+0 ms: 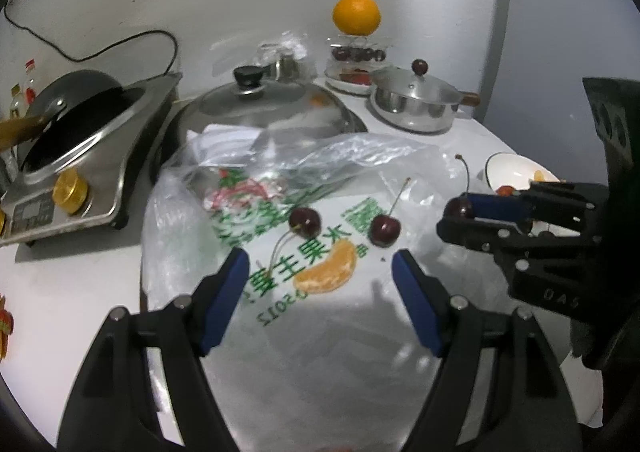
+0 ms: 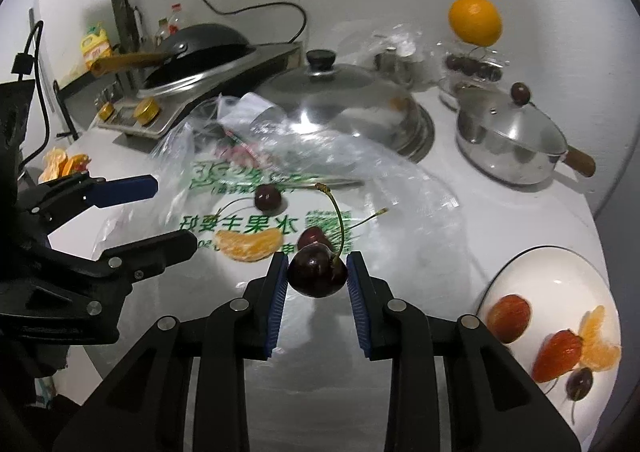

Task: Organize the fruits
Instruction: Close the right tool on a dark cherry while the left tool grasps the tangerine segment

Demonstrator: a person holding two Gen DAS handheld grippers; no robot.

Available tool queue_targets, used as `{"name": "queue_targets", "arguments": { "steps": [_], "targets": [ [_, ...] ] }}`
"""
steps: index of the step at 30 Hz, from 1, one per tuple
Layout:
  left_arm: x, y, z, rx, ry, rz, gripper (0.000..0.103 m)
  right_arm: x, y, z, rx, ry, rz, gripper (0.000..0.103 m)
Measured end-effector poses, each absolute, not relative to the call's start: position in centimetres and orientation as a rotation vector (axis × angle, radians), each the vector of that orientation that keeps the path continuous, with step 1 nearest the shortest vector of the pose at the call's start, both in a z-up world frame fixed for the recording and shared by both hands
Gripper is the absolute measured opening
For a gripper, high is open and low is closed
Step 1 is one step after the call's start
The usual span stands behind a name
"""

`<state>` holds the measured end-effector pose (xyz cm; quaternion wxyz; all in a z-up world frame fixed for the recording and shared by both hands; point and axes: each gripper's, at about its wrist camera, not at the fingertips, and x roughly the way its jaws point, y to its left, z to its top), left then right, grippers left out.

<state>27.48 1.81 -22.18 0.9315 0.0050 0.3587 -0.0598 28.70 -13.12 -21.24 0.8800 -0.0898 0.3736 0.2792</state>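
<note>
My right gripper (image 2: 317, 272) is shut on a dark cherry (image 2: 317, 271) with a green stem, held above a printed plastic bag (image 2: 256, 224); it also shows in the left wrist view (image 1: 460, 214). Two more cherries (image 1: 305, 221) (image 1: 384, 231) and an orange segment (image 1: 328, 272) lie on the bag. My left gripper (image 1: 320, 272) is open and empty just before them. A white plate (image 2: 560, 264) at the right holds apple pieces (image 2: 510, 313), orange segments (image 2: 600, 348) and a cherry (image 2: 579, 383).
Behind the bag stand a large pan with a glass lid (image 1: 272, 104), a small steel pot (image 1: 416, 100), an induction cooker with a black wok (image 1: 76, 140), and a stand with an orange (image 1: 356, 14). Orange peel (image 2: 60, 164) lies at the left.
</note>
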Motion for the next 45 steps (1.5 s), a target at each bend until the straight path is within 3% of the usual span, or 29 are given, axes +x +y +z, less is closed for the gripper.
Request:
{"name": "queue_targets", "arguments": {
  "steps": [7, 30, 41, 45],
  "targets": [
    [28.2, 0.3, -21.6, 0.048, 0.71, -0.155, 0.075, 29.5, -14.3, -21.3, -0.164, 0.777, 0.577, 0.032],
    [32.9, 0.9, -27.2, 0.02, 0.911, -0.225, 0.075, 31.3, -14.8, -23.1, -0.127, 0.814, 0.582, 0.032],
    [33.5, 1.0, -27.7, 0.012, 0.926, -0.232, 0.074, 31.8, -14.9, -23.7, -0.124, 0.824, 0.585, 0.032],
    [33.7, 0.9, -27.7, 0.048, 0.926, -0.233, 0.066, 31.8, -14.9, -23.9, -0.118, 0.825, 0.586, 0.032]
  ]
}}
